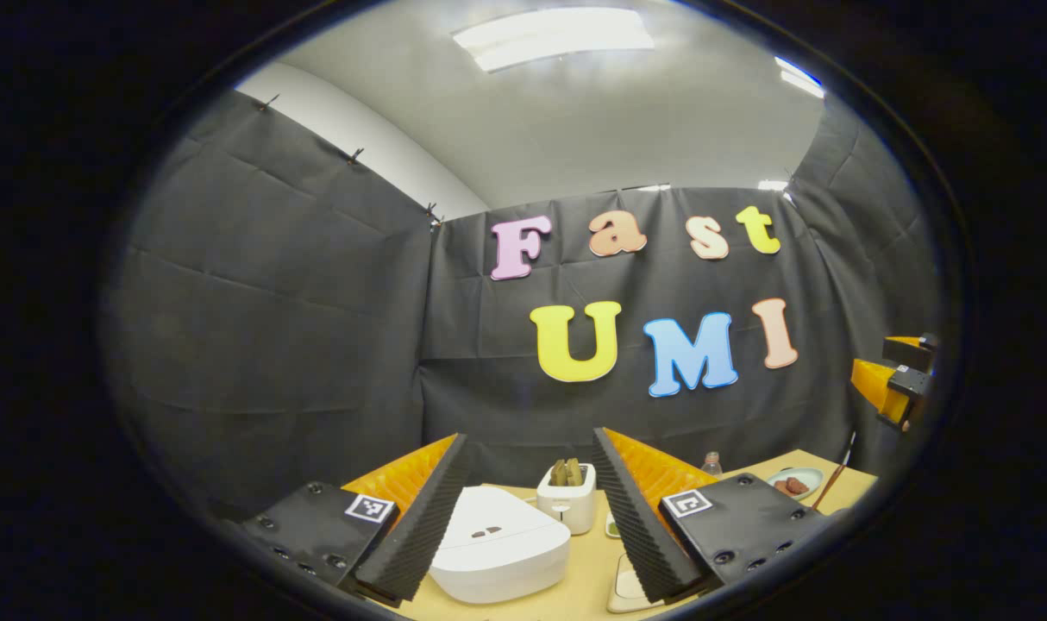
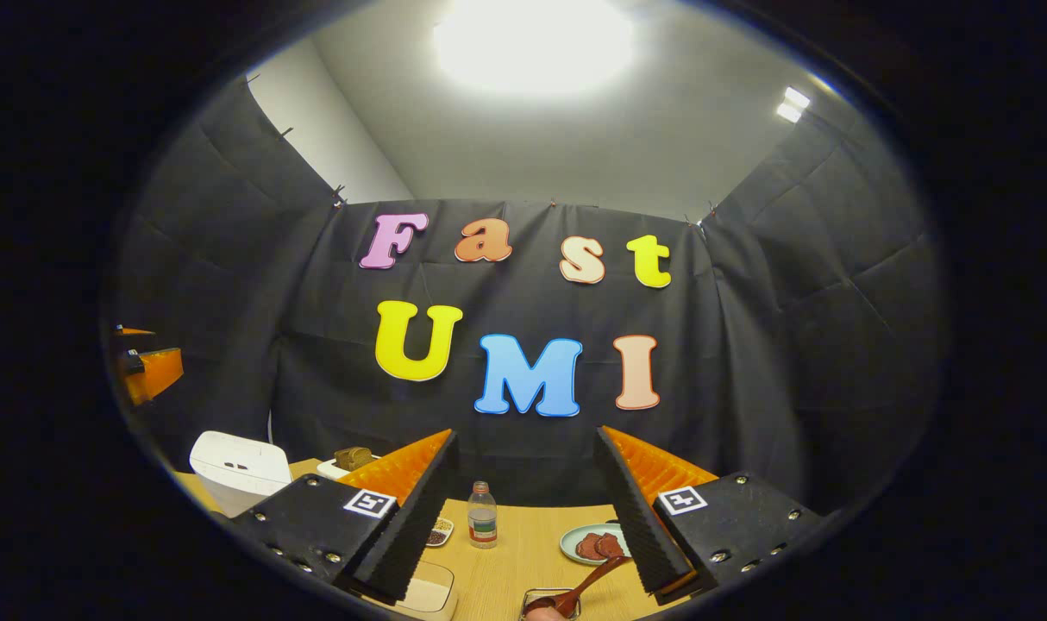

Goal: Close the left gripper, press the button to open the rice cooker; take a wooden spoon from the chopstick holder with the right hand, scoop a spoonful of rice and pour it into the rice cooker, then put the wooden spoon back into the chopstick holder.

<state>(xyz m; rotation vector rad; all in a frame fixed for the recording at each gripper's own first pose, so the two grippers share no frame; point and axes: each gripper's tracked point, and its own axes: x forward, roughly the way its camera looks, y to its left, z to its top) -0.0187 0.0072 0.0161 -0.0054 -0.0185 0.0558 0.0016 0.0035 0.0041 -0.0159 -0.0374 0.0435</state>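
The white rice cooker (image 1: 498, 543) sits with its lid down on the wooden table, right under and between the fingers of my left gripper (image 1: 528, 444), which is open and empty. In the right gripper view the cooker (image 2: 239, 470) stands at the far left. My right gripper (image 2: 525, 440) is open too, holding nothing. Below it, the wooden spoon (image 2: 588, 582) leans out of the chopstick holder (image 2: 549, 605) at the near edge. The spoon's handle (image 1: 834, 483) also pokes up at the right in the left gripper view, below the other gripper (image 1: 899, 379).
A white toaster with bread slices (image 1: 567, 496) stands behind the cooker. On the table are a small bottle (image 2: 482, 516), a plate of reddish pieces (image 2: 592, 543), a small dish (image 2: 440, 530) and a white container (image 2: 424, 591). Black cloth walls close the booth.
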